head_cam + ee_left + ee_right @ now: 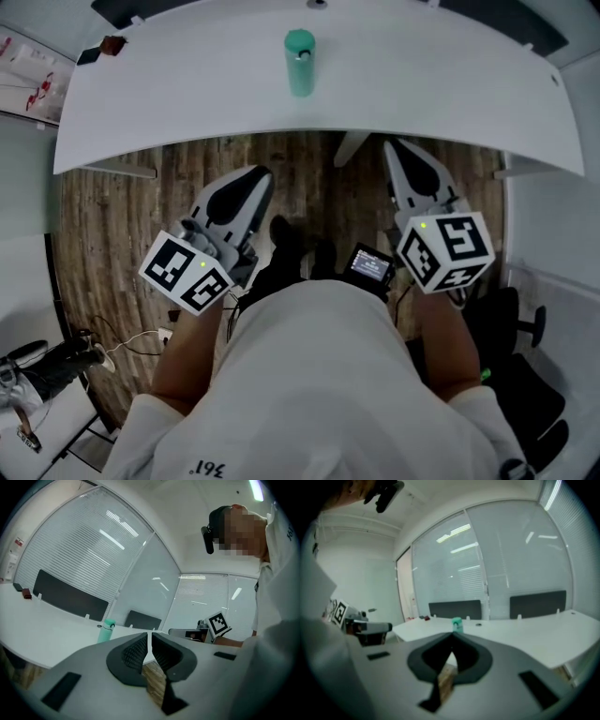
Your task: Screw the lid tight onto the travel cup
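Travel cup (300,63) stands upright on the tabletop (187,94), well ahead of both tongs and roughly midway between them. Left tongs (259,178) and right tongs (398,150) are closed and empty, low over the floor. Neither looks clearly nearer.

White table (422,94): smooth top, faint sheen. Wood-plank floor (112,234): grainy, matt. Green travel cup (300,64): smooth satin finish; plastic or coated metal, cannot tell. Shells of left gripper (150,638) and right gripper (451,639): grey, matt plastic. Black pads (133,651): ribbed, rubbery. Each marker cube (445,248): flat black-on-white print. White shirt (319,375): cloth, softly creased.
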Tool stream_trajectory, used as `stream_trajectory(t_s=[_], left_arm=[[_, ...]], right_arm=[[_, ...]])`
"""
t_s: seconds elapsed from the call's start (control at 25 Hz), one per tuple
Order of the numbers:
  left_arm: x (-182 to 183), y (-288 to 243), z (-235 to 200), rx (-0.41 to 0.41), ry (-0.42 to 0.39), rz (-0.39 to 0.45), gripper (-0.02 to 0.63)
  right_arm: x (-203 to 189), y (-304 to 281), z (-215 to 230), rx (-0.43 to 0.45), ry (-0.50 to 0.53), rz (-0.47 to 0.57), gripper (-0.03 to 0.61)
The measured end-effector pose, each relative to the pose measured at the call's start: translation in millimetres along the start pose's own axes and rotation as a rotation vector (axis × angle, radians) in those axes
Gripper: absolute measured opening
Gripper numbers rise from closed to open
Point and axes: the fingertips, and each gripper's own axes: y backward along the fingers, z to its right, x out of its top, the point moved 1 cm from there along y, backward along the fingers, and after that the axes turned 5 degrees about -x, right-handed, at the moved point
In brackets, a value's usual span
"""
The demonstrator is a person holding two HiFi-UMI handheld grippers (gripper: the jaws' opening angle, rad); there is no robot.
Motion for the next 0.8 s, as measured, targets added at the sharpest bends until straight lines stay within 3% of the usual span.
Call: stream_trajectory(t_s=[0.44,0.8], left_arm=[[-21.6,34.8,43.5,0.063,0.021,-0.016,0.049],[-12.9,43.6,40.3,0.014,0.003,-0.043,0.049]], right_arm=[[-21.1,41.9,-9.0,0.072,0.005,-0.031,0.021],[-18.2,44.9,-21.1,0.033,0.009,-0.022,0.021]])
